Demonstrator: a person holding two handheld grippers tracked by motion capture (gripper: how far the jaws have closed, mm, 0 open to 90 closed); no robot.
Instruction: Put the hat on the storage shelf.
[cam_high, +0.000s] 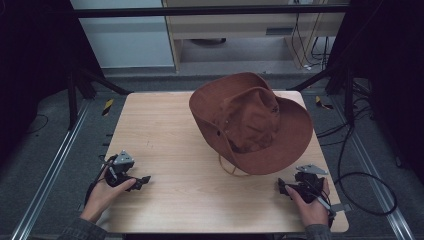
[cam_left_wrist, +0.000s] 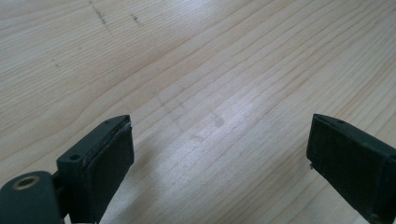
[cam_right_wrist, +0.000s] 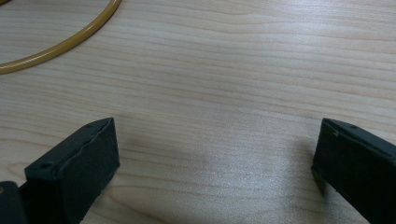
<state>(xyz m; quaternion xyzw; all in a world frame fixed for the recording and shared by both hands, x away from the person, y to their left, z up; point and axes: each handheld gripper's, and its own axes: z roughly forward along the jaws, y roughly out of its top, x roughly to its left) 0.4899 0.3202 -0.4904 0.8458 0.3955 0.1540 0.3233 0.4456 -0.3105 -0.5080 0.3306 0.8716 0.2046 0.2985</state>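
Clearly our work centres on the brown hat (cam_high: 252, 122), which sits tilted, crown up, on the far right part of the wooden table (cam_high: 165, 145), its tan chin cord (cam_right_wrist: 60, 44) looping out from under the near brim. We hold both tools low at the near edge, the left gripper (cam_high: 141, 181) well away from the hat and the right gripper (cam_high: 282, 187) just short of its brim, each with jaws spread wide and empty. We judge this to be the start, so next we must reach forward and close on the brim.
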